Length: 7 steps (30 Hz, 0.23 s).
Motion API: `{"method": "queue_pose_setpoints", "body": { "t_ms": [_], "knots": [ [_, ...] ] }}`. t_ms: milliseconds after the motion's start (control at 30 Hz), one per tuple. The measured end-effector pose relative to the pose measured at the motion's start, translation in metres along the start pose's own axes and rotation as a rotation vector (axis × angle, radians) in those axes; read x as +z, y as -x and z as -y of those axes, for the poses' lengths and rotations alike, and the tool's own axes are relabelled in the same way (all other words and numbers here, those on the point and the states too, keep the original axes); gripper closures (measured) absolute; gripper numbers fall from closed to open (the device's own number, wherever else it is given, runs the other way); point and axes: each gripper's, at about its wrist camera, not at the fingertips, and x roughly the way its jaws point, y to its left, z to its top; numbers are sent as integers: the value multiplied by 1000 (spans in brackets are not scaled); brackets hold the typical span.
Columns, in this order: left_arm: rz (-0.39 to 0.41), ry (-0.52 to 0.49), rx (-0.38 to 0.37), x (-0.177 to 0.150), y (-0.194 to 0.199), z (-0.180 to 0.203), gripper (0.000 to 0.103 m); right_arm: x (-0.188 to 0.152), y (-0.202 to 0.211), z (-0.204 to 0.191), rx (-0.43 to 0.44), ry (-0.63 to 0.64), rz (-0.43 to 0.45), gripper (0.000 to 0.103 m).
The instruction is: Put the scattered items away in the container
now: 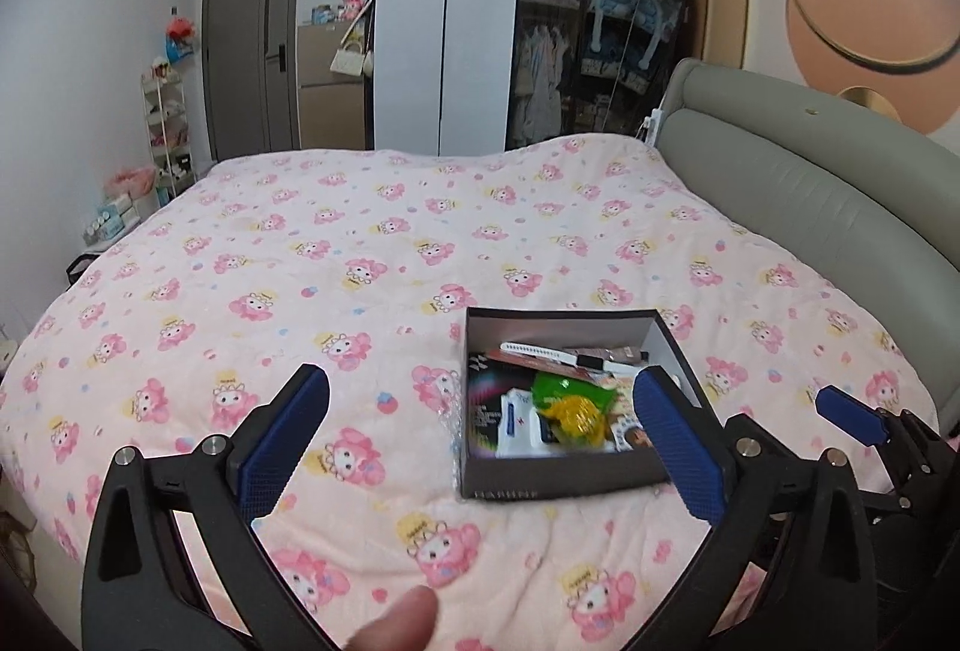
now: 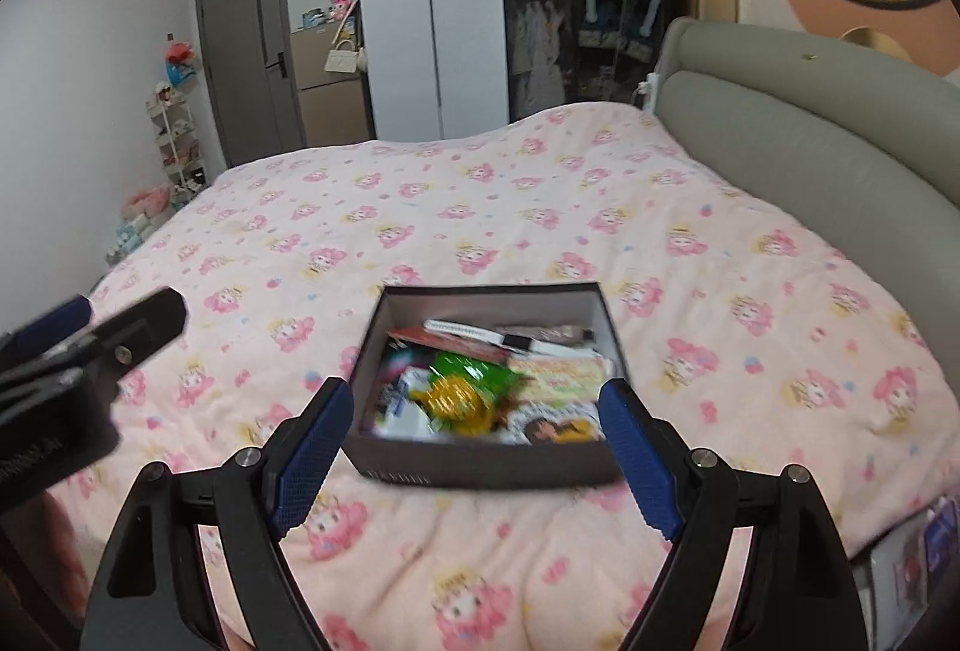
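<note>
Fingertip [image 1: 399, 621] of the person shows at six o'clock in the left wrist view, right at the lens. Just beyond it, the left gripper [image 1: 480, 438] has its blue-padded jaws spread as wide as they go, with nothing held between them. Past the jaws, toward one o'clock, a dark open box [image 1: 561, 483] sits on a pink cartoon-print bedspread [image 1: 360, 243]. Inside lie a green packet [image 1: 570, 393], a yellow wrapped item [image 1: 573, 420], a white watch band [image 1: 540, 351] and other blurred packets.

From the right wrist view, the right gripper [image 2: 477, 447] is likewise fully spread and holds nothing, and the box [image 2: 486, 465] lies straight ahead at twelve o'clock, framed between its pads without touching them. A grey padded headboard [image 2: 810, 141] curves at two o'clock. White wardrobe [image 2: 429, 15] stands at twelve o'clock beyond the bed.
</note>
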Motion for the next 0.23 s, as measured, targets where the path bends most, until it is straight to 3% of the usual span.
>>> {"method": "queue_pose_setpoints", "body": {
  "t_ms": [233],
  "knots": [
    [-14,0,-39,-29,18,13,1,-21,22,8,-26,6,19,20]
  ]
}}
